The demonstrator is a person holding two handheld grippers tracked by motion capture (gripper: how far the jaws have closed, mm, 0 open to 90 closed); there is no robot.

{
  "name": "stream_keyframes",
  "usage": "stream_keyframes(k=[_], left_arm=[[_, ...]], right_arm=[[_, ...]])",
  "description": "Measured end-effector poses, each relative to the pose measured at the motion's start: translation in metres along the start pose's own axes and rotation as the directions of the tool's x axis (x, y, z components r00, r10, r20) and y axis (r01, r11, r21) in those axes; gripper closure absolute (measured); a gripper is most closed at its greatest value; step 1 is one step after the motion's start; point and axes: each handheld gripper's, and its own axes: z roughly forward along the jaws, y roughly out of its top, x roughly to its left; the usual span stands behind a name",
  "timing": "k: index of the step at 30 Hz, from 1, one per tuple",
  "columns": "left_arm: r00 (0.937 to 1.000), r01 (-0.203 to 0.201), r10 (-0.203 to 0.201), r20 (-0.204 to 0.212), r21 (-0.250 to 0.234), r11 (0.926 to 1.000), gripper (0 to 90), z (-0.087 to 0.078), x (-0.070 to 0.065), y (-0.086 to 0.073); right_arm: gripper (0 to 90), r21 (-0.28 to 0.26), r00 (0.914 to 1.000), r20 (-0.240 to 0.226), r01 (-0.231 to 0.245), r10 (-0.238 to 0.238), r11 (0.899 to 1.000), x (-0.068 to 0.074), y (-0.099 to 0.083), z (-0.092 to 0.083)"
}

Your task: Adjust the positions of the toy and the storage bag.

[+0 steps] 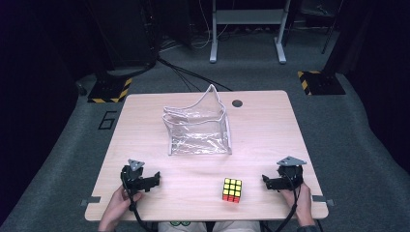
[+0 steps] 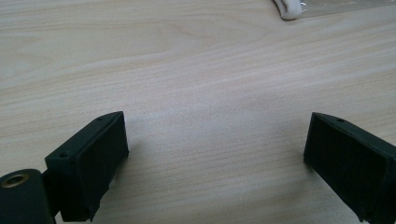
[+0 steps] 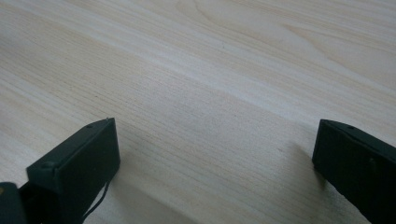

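high view, table: a light wooden rectangular table (image 1: 270, 140) with rounded corners, on grey carpet.
high view, cube: a multicoloured puzzle cube with yellow, red and orange squares (image 1: 232, 190) sits on the near part of the table, between the two grippers and closer to the right one.
high view, pouch: a clear plastic zip pouch with white edging (image 1: 198, 130) stands open at mid-table, well beyond the cube, one corner of its flap sticking up.
high view, left gripper: the black left gripper (image 1: 153, 180) rests low at the near left of the table, held by the person's left hand (image 1: 117, 205); jaws apart, nothing between them.
high view, right gripper: the black right gripper (image 1: 266, 181) lies near the right edge, held by the right hand (image 1: 300, 205), pointing toward the cube but apart from it.
left gripper view, jaws: both black jaws stand wide apart over bare wood grain, gripping nothing; a white-edged corner of the pouch (image 2: 299, 6) shows at the top.
right gripper view, jaws: the two black jaws are spread wide just above the tabletop (image 3: 210, 84), with nothing held.
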Motion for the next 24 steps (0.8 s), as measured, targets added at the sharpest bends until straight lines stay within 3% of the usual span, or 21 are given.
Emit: stream_keyframes(k=[3, 7, 24], left_arm=[[1.0, -0.001, 0.001, 0.001, -0.001, 1.0, 6.4, 0.0, 0.0001, -0.0001], [0.9987, -0.036, 0.036, 0.036, -0.006, 0.9993, 6.4, -0.0012, 0.0038, -0.0016], [0.9966, -0.051, 0.051, 0.064, -0.001, 0.9987, 3.0, -0.0001, 0.0039, -0.0014]], right_arm=[[0.1, 0.0, 1.0, 0.0, 0.0, 0.0, 1.0, 0.0, 0.0, 0.0], [0.1, 0.001, 1.0, -0.001, 0.001, -0.001, 1.0, 0.0003, 0.0, 0.0], [0.9, -0.002, 1.0, -0.004, 0.001, -0.001, 1.0, 0.0001, 0.0001, -0.0001]])
